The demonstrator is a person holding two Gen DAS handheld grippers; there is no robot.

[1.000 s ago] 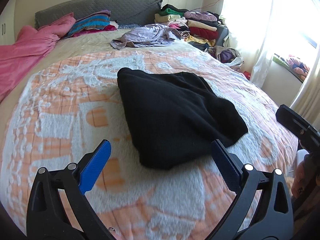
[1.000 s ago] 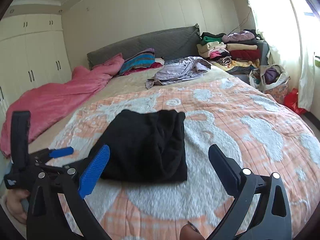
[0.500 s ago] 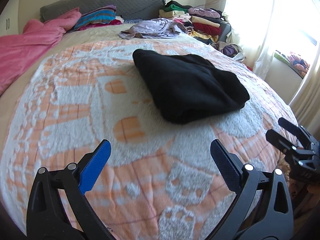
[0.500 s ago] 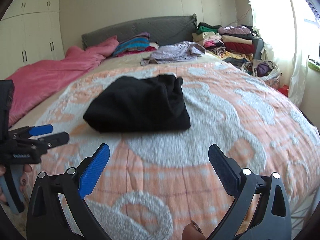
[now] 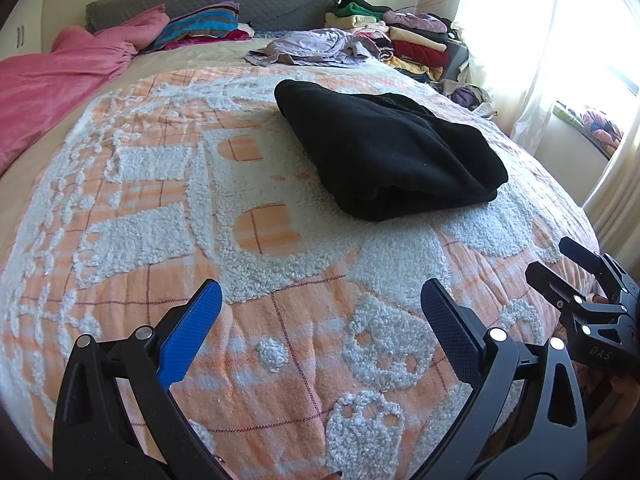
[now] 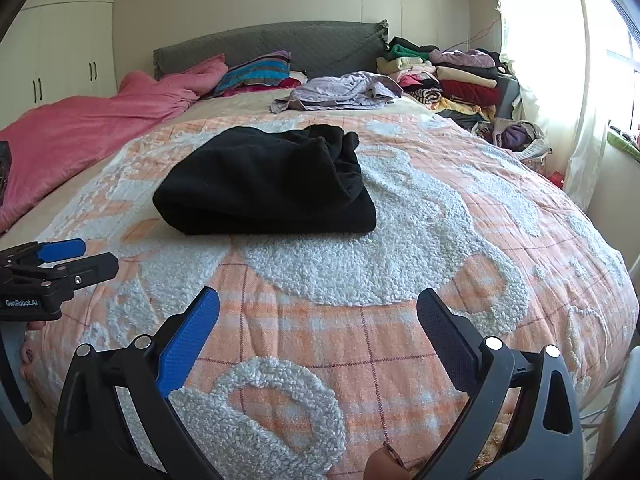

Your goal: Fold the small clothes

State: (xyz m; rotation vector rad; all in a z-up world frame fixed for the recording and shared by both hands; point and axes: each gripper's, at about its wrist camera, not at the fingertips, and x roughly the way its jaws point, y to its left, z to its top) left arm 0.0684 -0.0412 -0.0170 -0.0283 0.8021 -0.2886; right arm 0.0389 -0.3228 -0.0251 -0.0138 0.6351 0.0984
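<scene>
A black cloth (image 5: 388, 152) lay folded in a thick bundle on the orange and white blanket (image 5: 256, 240) in the middle of the bed. The left gripper (image 5: 320, 312) hung over the near part of the blanket with its fingers wide apart and nothing in them. The right gripper (image 6: 318, 312) was beside it, fingers wide apart and empty too. Both were well apart from the cloth. A purple shirt (image 6: 344, 90) lay near the grey headboard (image 6: 272, 46).

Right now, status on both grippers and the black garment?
Left gripper open, empty. Right gripper open, empty. Black garment folded on the bedspread, untouched. Nothing in the way.
</scene>
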